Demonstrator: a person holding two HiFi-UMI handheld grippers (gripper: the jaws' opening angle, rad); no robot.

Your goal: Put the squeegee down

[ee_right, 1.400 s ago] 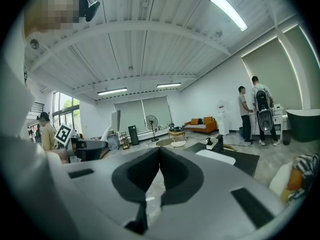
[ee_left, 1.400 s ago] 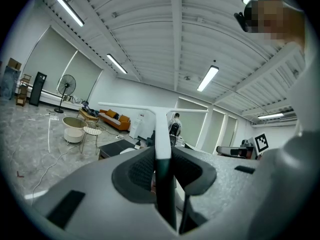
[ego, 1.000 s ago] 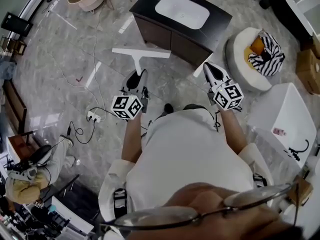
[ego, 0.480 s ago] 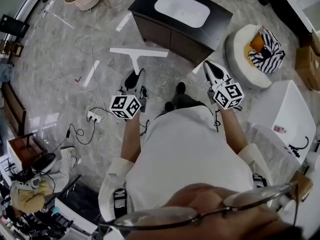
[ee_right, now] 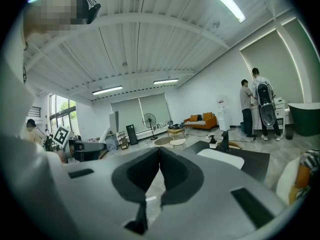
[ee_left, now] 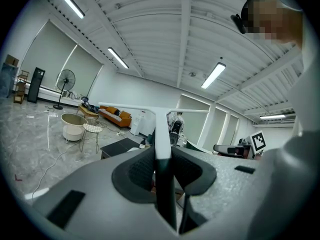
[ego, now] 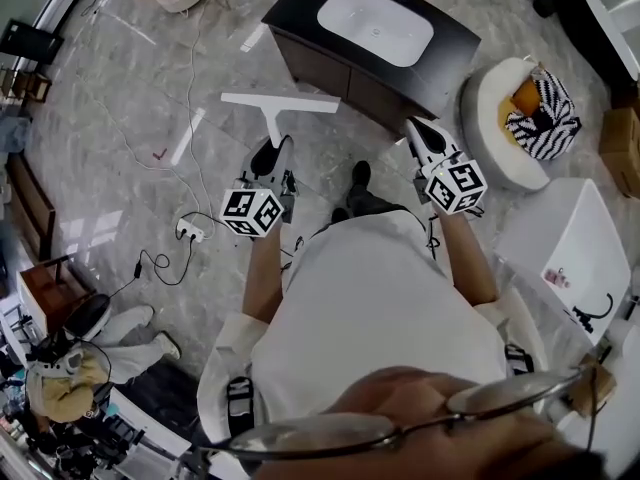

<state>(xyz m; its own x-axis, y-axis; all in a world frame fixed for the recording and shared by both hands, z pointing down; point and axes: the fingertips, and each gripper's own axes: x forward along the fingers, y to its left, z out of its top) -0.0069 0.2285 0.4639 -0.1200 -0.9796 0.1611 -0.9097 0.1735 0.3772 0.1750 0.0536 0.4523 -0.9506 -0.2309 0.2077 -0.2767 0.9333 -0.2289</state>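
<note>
My left gripper (ego: 274,154) still clamps the squeegee (ego: 279,102), right gripper (ego: 418,131) pinched empty; shoe (ego: 358,176) newly forward between them, still carrying

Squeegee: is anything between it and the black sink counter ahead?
Nothing visible. The left claw is clamped on the squeegee by its handle, and only bare floor lies between its blade and the black sink counter.
</note>
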